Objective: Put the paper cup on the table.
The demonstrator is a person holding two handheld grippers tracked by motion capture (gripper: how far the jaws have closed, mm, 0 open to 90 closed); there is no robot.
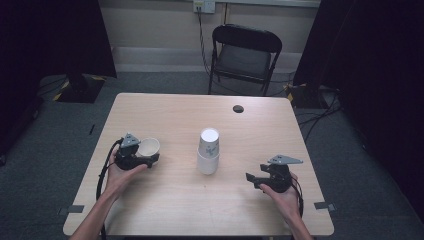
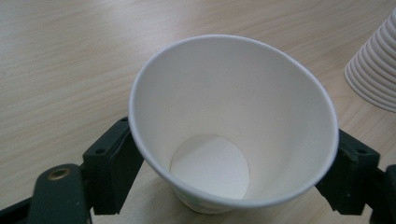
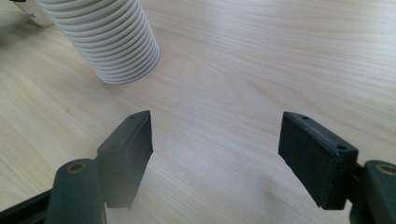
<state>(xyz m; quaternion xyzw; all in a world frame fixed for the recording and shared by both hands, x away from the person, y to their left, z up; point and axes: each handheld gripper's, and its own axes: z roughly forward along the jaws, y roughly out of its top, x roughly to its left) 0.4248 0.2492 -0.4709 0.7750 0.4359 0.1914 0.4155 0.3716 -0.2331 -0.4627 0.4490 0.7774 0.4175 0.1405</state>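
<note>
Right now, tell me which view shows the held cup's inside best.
The left gripper view: the paper cup opens toward the camera, empty to its base. The high view shows its small tilted mouth.

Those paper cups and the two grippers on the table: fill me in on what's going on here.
A person sits at a wooden table with a gripper in each hand. The left gripper is shut on a single white paper cup, empty, its mouth tipped toward that gripper's camera. The right gripper is open with nothing between its jaws, held low over bare tabletop. A stack of upside-down paper cups stands at the table's middle, between the two grippers and touched by neither.
</note>
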